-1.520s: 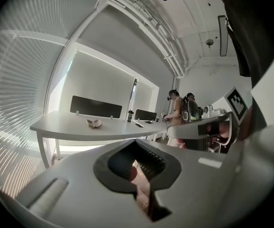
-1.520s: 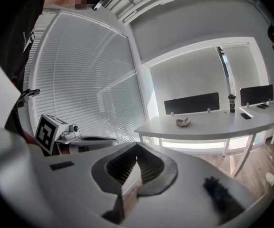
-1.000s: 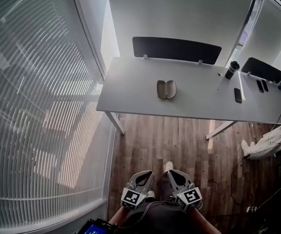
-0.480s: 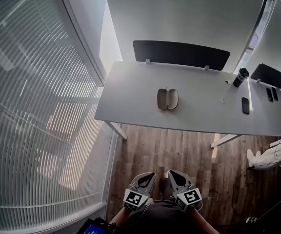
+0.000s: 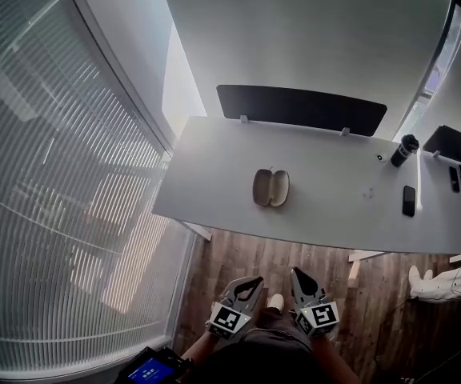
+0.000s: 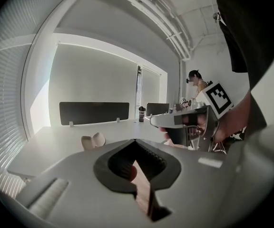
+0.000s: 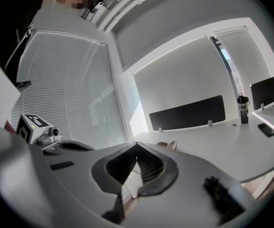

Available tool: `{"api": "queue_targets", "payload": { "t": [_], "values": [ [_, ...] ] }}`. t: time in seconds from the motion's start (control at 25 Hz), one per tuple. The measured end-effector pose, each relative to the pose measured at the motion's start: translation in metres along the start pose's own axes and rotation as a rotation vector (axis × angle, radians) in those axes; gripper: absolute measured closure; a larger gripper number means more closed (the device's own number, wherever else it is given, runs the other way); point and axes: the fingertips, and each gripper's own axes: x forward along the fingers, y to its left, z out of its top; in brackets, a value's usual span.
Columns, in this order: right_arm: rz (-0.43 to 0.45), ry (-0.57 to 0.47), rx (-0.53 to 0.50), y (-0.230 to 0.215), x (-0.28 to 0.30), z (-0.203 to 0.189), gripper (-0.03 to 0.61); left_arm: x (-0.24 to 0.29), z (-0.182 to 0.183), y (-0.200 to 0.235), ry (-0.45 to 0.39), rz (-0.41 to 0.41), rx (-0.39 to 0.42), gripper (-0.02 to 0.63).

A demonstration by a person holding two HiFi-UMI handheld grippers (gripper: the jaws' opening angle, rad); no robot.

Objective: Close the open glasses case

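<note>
The open glasses case is beige and lies with both halves spread on the white table, left of its middle. It also shows far off as the case in the left gripper view, and as the case in the right gripper view. My left gripper and right gripper hang low over the wooden floor, well short of the table. The left gripper has its jaw tips touching with nothing between them. The right gripper is shut and holds nothing too.
A dark divider panel stands along the table's far edge. A dark bottle and a phone sit at the table's right end. Window blinds fill the left. A white table leg stands near the floor boards.
The table and case have slid lower in the head view and look a little nearer. Both grippers stay shut and low at my body.
</note>
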Motion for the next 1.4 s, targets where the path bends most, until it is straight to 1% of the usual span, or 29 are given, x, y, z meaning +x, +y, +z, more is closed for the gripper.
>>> {"api": "queue_targets", "payload": {
  "t": [0.16, 0.28, 0.32, 0.4, 0.52, 0.64, 0.76, 0.92, 1.04, 1.16, 1.28, 1.4],
  "values": [
    [-0.003, 0.006, 0.006, -0.022, 0.002, 0.004, 0.574, 0.017, 0.004, -0.004, -0.004, 0.001, -0.001, 0.607],
    [0.002, 0.019, -0.022, -0.033, 0.011, 0.007, 0.574, 0.033, 0.012, 0.009, -0.016, 0.009, -0.034, 0.607],
    [0.004, 0.026, -0.029, -0.034, 0.014, 0.007, 0.574, 0.038, 0.016, 0.013, -0.025, 0.014, -0.034, 0.607],
    [0.042, 0.023, -0.055, -0.03, 0.015, 0.004, 0.574, 0.043, 0.022, 0.018, -0.039, 0.025, -0.022, 0.607],
    [0.111, 0.034, -0.102, -0.022, 0.018, 0.001, 0.574, 0.049, 0.029, 0.025, -0.052, 0.05, -0.034, 0.607],
    [0.134, 0.042, -0.111, -0.024, 0.024, 0.002, 0.574, 0.055, 0.033, 0.03, -0.059, 0.075, -0.027, 0.607],
    [0.141, 0.051, -0.119, -0.026, 0.026, 0.001, 0.574, 0.057, 0.029, 0.032, -0.051, 0.087, -0.043, 0.607],
    [0.132, 0.069, -0.121, -0.035, 0.03, 0.0, 0.574, 0.063, 0.015, 0.047, -0.015, 0.097, -0.049, 0.607],
    [0.096, 0.095, -0.113, -0.047, 0.035, 0.002, 0.574, 0.072, 0.002, 0.066, 0.01, 0.113, -0.062, 0.607],
    [0.071, 0.098, -0.116, -0.061, 0.043, 0.001, 0.574, 0.081, -0.007, 0.085, 0.036, 0.117, -0.07, 0.607],
    [0.066, 0.107, -0.121, -0.072, 0.058, 0.001, 0.574, 0.092, -0.012, 0.105, 0.053, 0.114, -0.045, 0.607],
    [0.03, 0.128, -0.109, -0.081, 0.078, 0.011, 0.574, 0.11, -0.016, 0.126, 0.055, 0.093, -0.013, 0.607]
  ]
}}
